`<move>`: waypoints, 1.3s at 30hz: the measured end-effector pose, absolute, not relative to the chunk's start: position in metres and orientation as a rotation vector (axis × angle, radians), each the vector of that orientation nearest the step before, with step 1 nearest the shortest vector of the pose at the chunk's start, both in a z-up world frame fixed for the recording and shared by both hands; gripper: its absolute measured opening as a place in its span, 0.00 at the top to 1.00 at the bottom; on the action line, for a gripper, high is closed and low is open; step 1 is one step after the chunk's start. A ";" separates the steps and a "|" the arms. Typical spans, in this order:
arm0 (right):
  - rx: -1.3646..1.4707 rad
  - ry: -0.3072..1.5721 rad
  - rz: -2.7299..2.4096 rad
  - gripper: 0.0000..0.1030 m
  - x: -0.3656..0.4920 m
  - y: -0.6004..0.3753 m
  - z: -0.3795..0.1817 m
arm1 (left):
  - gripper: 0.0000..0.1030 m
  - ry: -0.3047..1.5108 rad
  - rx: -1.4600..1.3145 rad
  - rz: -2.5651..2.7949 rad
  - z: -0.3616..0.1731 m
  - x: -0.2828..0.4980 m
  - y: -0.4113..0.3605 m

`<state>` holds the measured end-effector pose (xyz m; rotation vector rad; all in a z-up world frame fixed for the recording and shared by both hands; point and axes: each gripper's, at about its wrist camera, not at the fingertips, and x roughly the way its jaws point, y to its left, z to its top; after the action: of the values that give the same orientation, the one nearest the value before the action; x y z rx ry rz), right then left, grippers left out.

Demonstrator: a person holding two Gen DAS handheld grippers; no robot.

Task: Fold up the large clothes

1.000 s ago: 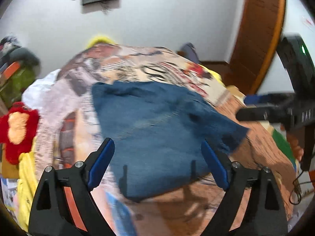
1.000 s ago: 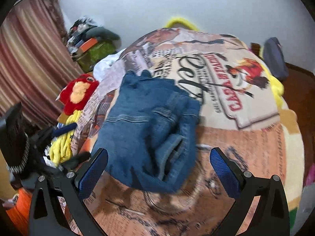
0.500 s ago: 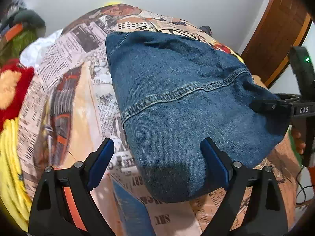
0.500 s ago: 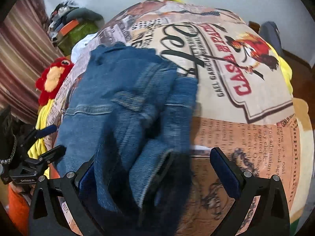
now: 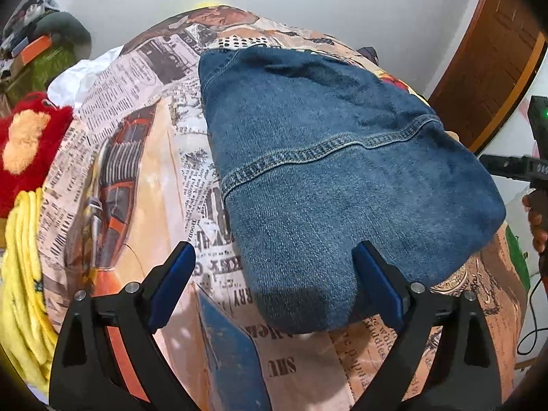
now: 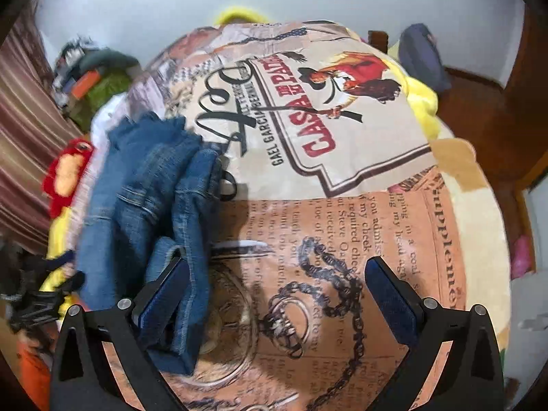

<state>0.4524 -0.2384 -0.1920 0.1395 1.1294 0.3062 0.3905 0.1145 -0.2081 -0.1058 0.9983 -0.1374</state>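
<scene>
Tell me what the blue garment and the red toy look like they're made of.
The garment looks like denim: faded blue twill weave and a doubled, contrast-stitched seam across it. The toy looks like plush, probably synthetic: fuzzy red pile with an orange patch.

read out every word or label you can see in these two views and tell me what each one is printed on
"CASA" in big red letters: bedspread, on its cream sign panel.
"GAEL GARCIA": same panel, black letters beside the red word.
"supplement", partly cut off: orange newspaper print on the bedspread.
"SHU", seen upside down: the bedspread, left wrist view.
Small newsprint columns: mostly too small to read.
Jeans: no readable label.
</scene>
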 end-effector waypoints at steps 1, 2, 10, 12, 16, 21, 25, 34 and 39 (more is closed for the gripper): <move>0.161 1.130 0.315 0.00 0.454 -0.241 -0.189 | 0.08 0.995 -0.092 -0.136 -0.205 0.391 0.114; 0.179 1.124 0.323 0.00 0.455 -0.242 -0.183 | 0.08 0.983 -0.065 -0.128 -0.199 0.391 0.112; 0.150 1.055 0.460 0.00 0.466 -0.197 -0.149 | 0.08 0.883 0.006 -0.110 -0.159 0.414 0.116; 0.120 1.060 0.503 0.00 0.472 -0.176 -0.149 | 0.08 0.875 0.010 -0.117 -0.154 0.425 0.116; 0.040 1.087 0.564 0.00 0.485 -0.142 -0.162 | 0.08 0.887 0.000 -0.148 -0.158 0.449 0.115; -0.038 1.154 0.557 0.00 0.514 -0.118 -0.199 | 0.08 0.955 0.007 -0.157 -0.191 0.480 0.112; -0.072 1.146 0.510 0.00 0.538 -0.121 -0.215 | 0.08 0.992 -0.018 -0.148 -0.216 0.501 0.115; 0.058 1.168 0.514 0.00 0.577 -0.137 -0.223 | 0.07 0.989 -0.131 -0.134 -0.221 0.539 0.133; 0.106 1.170 0.495 0.00 0.574 -0.140 -0.207 | 0.07 0.975 -0.134 -0.086 -0.209 0.538 0.143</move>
<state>0.5739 -0.1400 -0.2067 0.1059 1.1700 0.4948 0.5380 0.1429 -0.2089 -0.1344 0.9754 -0.0863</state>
